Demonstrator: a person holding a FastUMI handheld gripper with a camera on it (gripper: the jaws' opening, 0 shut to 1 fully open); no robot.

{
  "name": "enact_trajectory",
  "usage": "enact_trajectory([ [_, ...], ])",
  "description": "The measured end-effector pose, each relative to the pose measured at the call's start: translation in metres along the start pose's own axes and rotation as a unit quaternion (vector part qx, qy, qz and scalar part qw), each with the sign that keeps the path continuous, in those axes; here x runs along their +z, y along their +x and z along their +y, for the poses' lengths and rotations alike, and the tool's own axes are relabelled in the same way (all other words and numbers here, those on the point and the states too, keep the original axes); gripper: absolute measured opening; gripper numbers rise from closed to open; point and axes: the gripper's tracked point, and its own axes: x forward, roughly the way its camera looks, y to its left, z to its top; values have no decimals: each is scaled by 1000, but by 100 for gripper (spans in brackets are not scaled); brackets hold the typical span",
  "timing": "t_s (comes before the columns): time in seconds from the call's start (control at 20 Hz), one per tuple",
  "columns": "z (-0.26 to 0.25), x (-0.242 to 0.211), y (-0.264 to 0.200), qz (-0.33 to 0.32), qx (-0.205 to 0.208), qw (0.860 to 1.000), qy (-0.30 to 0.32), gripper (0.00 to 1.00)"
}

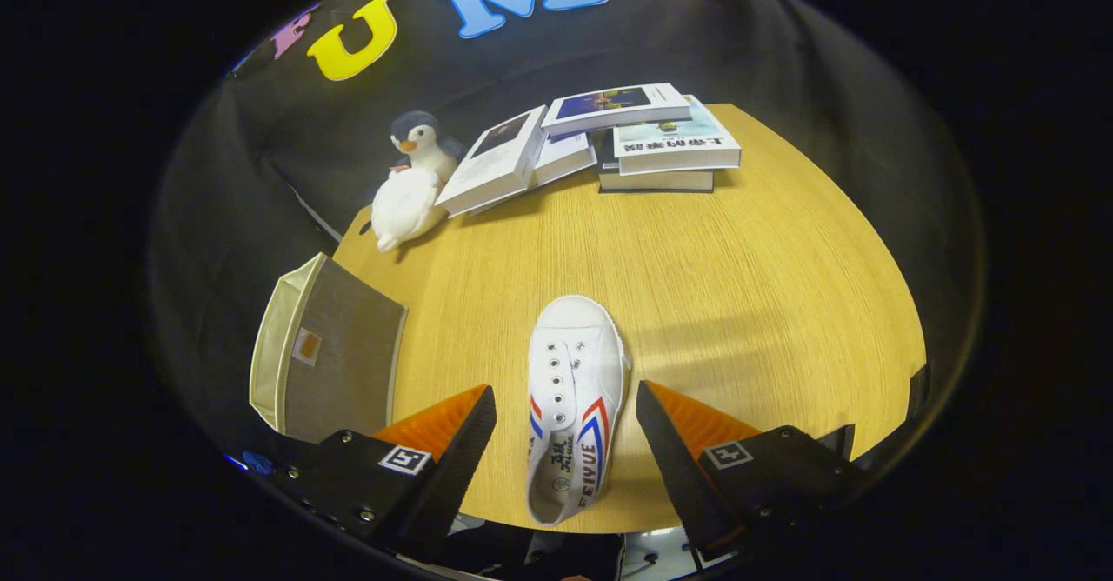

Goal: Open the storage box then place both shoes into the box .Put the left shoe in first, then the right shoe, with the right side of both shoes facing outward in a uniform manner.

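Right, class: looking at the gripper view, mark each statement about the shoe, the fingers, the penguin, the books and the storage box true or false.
1. The gripper is open, with the white shoe between its fingers. True.
2. The fingers press on the shoe. False: there are gaps on both sides.
3. The plush penguin sits beside the books. True.
4. The shoe is inside the storage box. False: it lies on the table.

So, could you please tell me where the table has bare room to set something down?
Bare wood spans from the white shoe, lying between the open tool's fingers, up to the books, plus right of the shoe. The far edge is crowded: plush penguin, books. The storage box sits left.
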Motion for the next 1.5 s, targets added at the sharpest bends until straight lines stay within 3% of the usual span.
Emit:
enact_trajectory([
  [0.45, -26, -36, 30, 63, -32, 997, -35, 98],
  [0.85, -28, -48, 43, 97, -39, 994, -28, 97],
  [1.0, -33, -53, 51, 106, -48, 993, -26, 92],
  [1.1, -28, -57, 55, 113, -40, 993, -18, 74],
  [1.3, -19, -59, 60, 124, -17, 992, -6, 76],
  [1.4, -20, -57, 57, 121, -23, 992, -11, 46],
  [1.5, -23, -56, 56, 111, -37, 993, -22, 46],
])
